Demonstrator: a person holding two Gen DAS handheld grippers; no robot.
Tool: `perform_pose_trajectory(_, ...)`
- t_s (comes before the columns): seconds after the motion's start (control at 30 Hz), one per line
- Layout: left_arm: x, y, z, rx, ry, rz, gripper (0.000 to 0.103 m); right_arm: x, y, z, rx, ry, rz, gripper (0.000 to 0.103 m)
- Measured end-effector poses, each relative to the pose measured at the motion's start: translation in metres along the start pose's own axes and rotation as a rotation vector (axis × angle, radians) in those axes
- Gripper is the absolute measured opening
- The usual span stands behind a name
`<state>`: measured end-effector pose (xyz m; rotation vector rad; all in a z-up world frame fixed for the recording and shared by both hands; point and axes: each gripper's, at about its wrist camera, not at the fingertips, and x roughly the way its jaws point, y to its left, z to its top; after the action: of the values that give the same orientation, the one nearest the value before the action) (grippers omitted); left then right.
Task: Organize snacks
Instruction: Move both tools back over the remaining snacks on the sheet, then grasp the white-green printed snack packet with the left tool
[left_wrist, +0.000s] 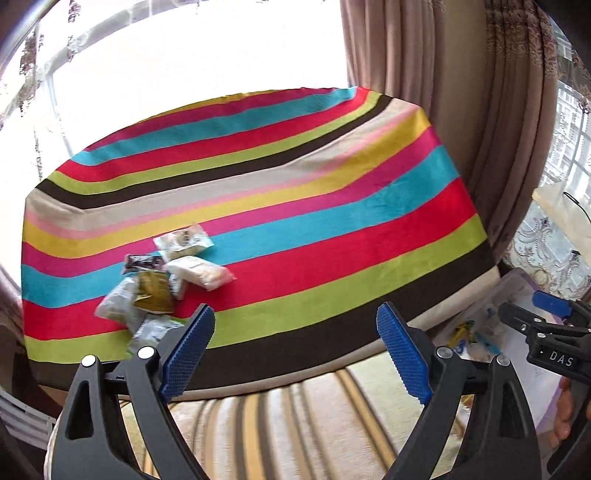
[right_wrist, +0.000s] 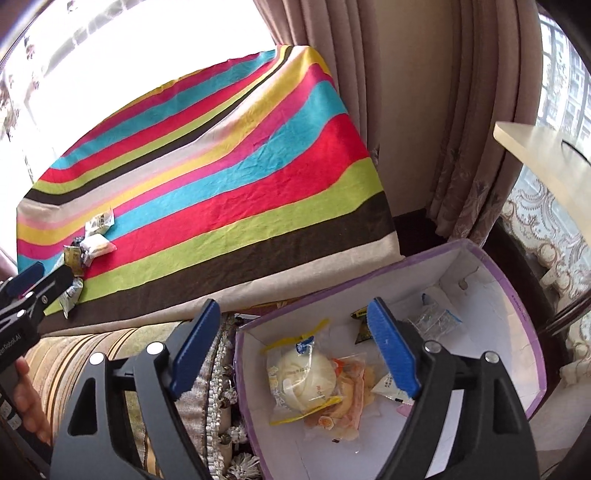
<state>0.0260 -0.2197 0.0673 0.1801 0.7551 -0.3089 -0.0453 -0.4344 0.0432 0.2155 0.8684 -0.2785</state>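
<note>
Right wrist alone shows bagged snacks (right_wrist: 306, 373) inside the box (right_wrist: 517, 306) (purple-rimmed).

Snack packets split between a striped cloth and a box

A loose pile of packets (left_wrist: 166, 284) is seen on the striped cloth (left_wrist: 295, 221), some overlapping. In the purple-rimmed box (right_wrist: 517, 302), a wrapped round bun (right_wrist: 304, 382) is laid beside an orange packet (right_wrist: 347, 398), other packets lying nearby.

Your left gripper (left_wrist: 295, 354) fills the bottom of its own frame, jaws spread wide with nothing between them. Your right gripper (right_wrist: 293, 352) sits low in its frame, equally wide apart and holding nothing.
</note>
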Motion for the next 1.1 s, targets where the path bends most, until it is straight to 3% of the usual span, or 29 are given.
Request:
perform_pose_trajectory(0.13,0.001,0.043,-0.009,-0.036,0.0,0.084,0.087,-0.008,0.035,0.001,-0.101,-0.06,-0.055,0.093)
perform_pose_trajectory(0.2,-0.001,0.065,-0.013,-0.055,-0.006,0.089,0.087,-0.011,0.05,0.001,-0.154,-0.078,-0.048,0.095)
perform_pose_trajectory(0.33,-0.014,0.11,-0.021,-0.138,-0.031,-0.047,0.088,-0.014,0.072,0.0,-0.187,-0.092,0.007,0.095)
perform_pose_trajectory(0.43,-0.009,0.123,-0.024,-0.103,0.012,0.0,0.089,-0.013,0.091,0.0,-0.227,-0.075,0.073,0.095)
perform_pose_trajectory(0.6,0.004,0.148,-0.031,-0.146,0.077,-0.054,0.088,-0.012,0.119,-0.001,-0.254,-0.043,0.202,0.095)
perform_pose_trajectory(0.83,0.033,0.158,-0.034,-0.127,0.172,-0.119,0.075,0.0,0.153,0.0,-0.261,0.039,0.322,0.095)
perform_pose_trajectory(1.1,0.067,0.146,-0.025,0.024,0.231,-0.123,0.067,0.018,0.17,0.002,-0.234,0.099,0.372,0.095)
